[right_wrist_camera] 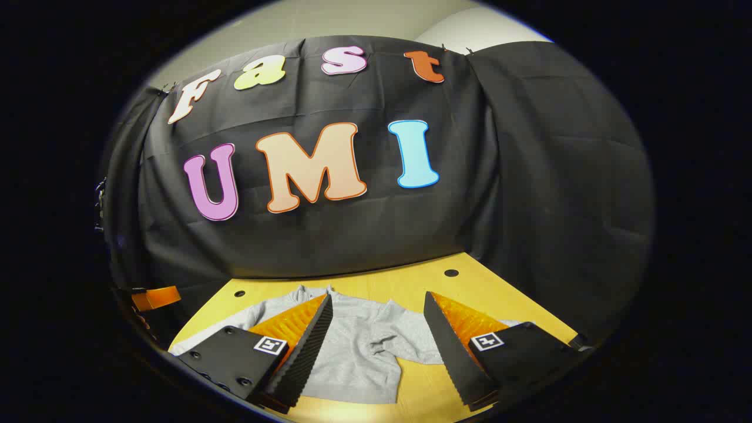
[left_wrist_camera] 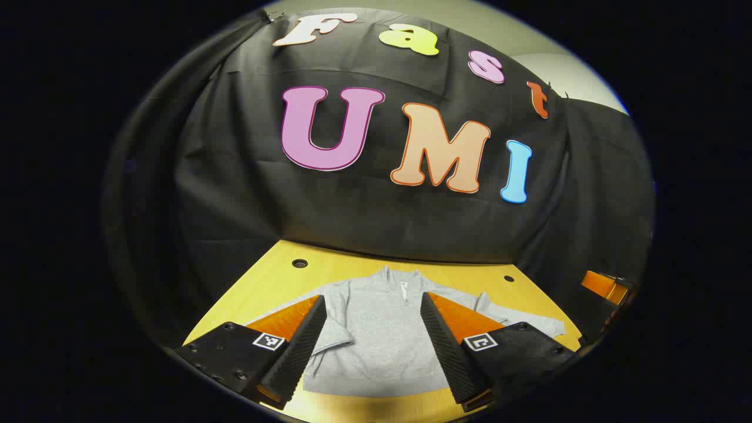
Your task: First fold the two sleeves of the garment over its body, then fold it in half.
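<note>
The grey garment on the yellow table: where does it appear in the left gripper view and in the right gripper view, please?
Left gripper view: the grey garment lies flat at bottom centre, between the open fingers, with its zip collar toward the wall.
Right gripper view: the garment lies at bottom, left of centre, partly behind the left-hand finger.
Shared landmark: the yellow table with round holes near its far edge.
</note>
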Tool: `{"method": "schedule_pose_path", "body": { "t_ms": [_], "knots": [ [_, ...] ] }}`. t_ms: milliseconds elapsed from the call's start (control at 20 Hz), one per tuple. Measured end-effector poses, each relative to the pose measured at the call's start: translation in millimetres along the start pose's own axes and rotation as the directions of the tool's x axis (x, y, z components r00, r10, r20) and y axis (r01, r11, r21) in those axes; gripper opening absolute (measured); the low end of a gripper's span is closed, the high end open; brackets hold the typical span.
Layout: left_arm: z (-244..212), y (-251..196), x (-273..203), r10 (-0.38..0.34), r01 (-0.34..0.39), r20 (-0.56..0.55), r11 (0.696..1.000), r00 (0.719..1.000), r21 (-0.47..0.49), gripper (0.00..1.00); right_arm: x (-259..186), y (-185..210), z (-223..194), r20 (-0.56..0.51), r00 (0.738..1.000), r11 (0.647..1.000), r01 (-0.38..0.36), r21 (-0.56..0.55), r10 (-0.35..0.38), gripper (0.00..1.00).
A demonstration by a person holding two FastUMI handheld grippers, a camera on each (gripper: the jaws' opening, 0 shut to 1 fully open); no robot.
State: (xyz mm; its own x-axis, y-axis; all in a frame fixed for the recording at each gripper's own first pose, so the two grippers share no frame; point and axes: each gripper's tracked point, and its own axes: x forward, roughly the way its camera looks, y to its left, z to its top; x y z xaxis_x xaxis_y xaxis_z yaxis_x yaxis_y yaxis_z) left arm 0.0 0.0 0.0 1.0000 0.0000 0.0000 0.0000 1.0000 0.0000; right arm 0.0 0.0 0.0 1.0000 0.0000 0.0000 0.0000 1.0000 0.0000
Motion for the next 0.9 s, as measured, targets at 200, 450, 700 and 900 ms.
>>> {"method": "schedule_pose_path", "body": {
  "t_ms": [200,450,700,900],
  "knots": [
    [0,1,0,0.014,-0.014,0.004,1.000,1.000,-0.015,0.94,3,-10,0,0.000,1.000,1.000,0.014,0.003,-0.014,0.97],
    [0,0,1,0.022,-0.022,0.006,1.000,1.000,-0.014,0.94,5,-15,0,0.000,1.000,1.000,0.019,0.004,-0.019,0.98],
    [0,-1,1,0.033,-0.032,0.006,0.999,0.999,-0.017,0.94,6,-17,-3,-0.009,1.000,1.000,0.014,0.017,-0.014,0.98],
    [-3,-1,2,0.035,-0.035,-0.003,0.999,0.999,-0.014,0.94,11,-36,-6,-0.015,0.999,0.998,0.049,0.040,-0.048,0.98]
  ]
}}
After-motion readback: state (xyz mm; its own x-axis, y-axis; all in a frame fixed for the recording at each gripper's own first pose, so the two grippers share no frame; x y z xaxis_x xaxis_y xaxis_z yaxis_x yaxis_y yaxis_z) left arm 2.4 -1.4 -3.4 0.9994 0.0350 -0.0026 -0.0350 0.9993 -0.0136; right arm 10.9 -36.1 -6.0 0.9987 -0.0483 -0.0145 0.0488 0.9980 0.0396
